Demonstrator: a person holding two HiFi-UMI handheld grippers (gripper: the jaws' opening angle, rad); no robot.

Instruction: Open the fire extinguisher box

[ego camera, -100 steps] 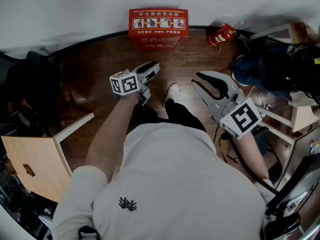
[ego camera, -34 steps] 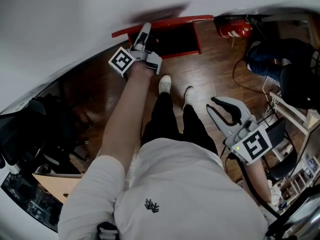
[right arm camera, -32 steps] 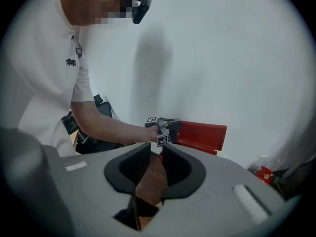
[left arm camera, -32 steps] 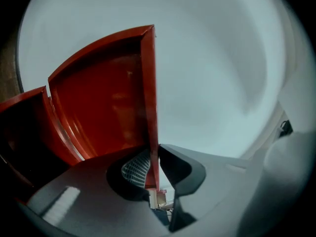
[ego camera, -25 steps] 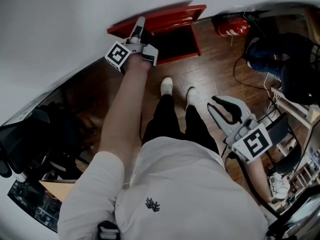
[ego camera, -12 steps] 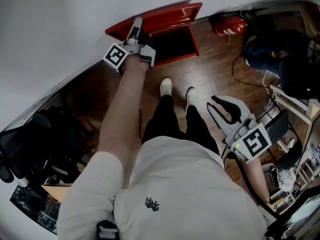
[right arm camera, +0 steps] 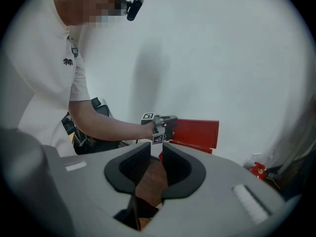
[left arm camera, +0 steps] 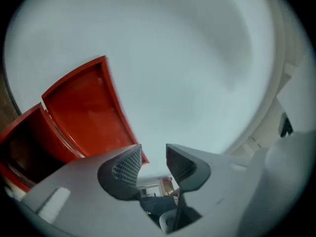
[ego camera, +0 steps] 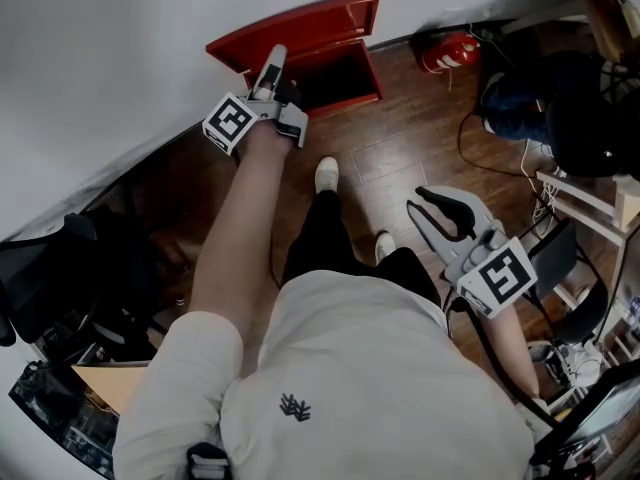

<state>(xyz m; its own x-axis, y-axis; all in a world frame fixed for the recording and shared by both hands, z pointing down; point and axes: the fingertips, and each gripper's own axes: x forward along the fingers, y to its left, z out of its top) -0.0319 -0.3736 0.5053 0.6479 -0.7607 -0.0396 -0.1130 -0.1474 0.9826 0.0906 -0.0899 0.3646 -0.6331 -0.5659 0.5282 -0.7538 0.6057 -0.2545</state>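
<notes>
Now the box (ego camera: 350, 98) by the far wall stands open, lid (ego camera: 300, 23) up where it was shut; the left gripper (ego camera: 272, 65) is opening off it, empty; the right gripper (ego camera: 440, 203) waits spread, empty

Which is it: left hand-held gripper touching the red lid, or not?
Cannot tell. In the left gripper view the opening jaws of the left hand-held gripper frame only wall, but the red lid runs behind one jaw, hiding any gap.

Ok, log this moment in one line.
fire extinguisher box lid: raised | left gripper: opening, nothing between jaws | right gripper: open, empty
</notes>
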